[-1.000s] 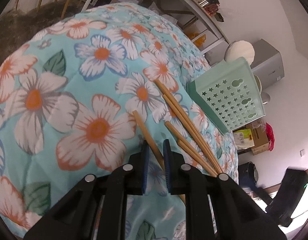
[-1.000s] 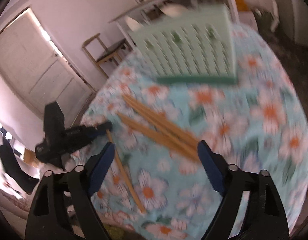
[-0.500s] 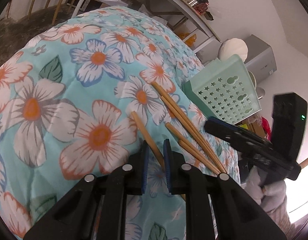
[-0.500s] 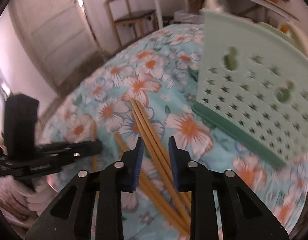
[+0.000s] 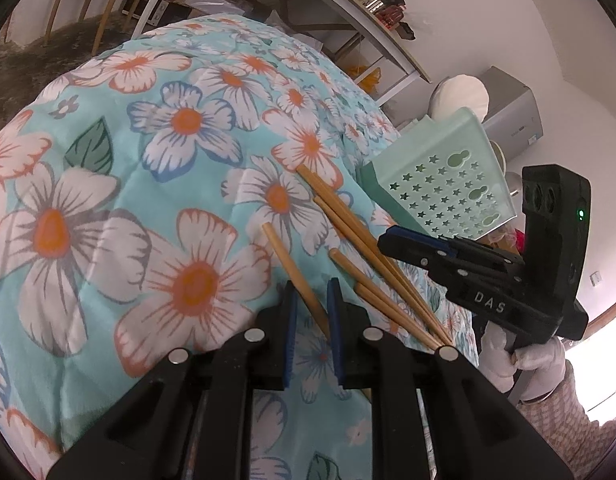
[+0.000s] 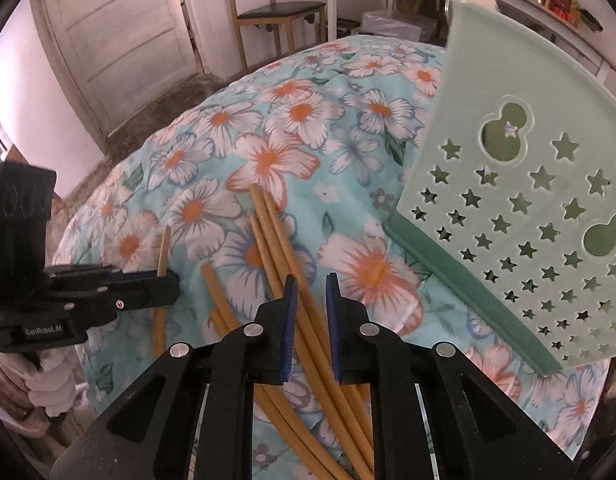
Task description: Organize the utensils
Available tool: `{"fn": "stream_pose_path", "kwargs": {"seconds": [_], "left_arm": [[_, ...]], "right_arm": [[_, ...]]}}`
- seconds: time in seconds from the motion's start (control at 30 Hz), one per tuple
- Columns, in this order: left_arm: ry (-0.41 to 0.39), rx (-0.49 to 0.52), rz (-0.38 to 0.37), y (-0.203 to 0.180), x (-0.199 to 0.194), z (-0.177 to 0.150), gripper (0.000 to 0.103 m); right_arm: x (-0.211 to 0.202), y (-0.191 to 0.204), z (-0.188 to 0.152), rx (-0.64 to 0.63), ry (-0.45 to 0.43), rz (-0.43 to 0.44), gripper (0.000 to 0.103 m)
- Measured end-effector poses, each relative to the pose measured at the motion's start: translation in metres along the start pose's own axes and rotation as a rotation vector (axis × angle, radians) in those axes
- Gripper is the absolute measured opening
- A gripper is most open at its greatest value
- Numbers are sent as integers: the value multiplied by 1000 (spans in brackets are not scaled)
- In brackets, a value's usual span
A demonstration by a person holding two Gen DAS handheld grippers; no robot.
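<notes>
Chopsticks (image 6: 268,240) lie between both nearly closed grippers: left (image 5: 311,300) straddling one, right (image 6: 310,292) several.

The left gripper (image 5: 311,300) was low, its jaws narrowed to a slim gap. The right gripper (image 6: 310,294) matched it, jaws nearly together. White-gloved hands (image 5: 524,364) gripped the handles.

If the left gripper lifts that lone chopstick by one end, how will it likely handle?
The chopstick looks thin and straight, so probably stiff and light. It seems rounded and smooth, so it may slip or pivot in the left gripper, whose jaws straddle it with a gap. Nudged, it could roll on the soft floral cloth.
</notes>
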State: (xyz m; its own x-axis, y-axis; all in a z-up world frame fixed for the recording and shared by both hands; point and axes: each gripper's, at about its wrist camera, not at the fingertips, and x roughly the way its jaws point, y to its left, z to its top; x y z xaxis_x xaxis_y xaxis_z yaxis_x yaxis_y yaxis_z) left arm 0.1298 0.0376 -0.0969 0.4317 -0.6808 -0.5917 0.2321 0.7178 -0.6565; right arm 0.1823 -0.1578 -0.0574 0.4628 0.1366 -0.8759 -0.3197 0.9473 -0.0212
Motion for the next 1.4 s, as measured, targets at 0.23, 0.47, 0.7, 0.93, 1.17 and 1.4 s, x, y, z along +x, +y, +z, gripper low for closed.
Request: {"fn": "stream_pose_path", "kwargs": {"seconds": [0.23,0.47,0.7,0.93,1.17,1.4], "left_arm": [[2,4,1,0,1,1,14],[1,3,1,0,1,1,14],[3,3,4,0,1,1,14],[4,-1,5,0,1,1,14],[-4,-11,11,1,2,-1,14],[-12,-8,28,-4,0,1,14]], "right_arm": [[2,13,-3,-46,25,10,12],[10,14,6,-35,18,10,12],[25,16,16,-11,18,11,12],[32,25,19,-47,34,-27,10],[-7,23,23,-11,-91,-69,5],[-95,-3,6,166,-305,-81,5]]}}
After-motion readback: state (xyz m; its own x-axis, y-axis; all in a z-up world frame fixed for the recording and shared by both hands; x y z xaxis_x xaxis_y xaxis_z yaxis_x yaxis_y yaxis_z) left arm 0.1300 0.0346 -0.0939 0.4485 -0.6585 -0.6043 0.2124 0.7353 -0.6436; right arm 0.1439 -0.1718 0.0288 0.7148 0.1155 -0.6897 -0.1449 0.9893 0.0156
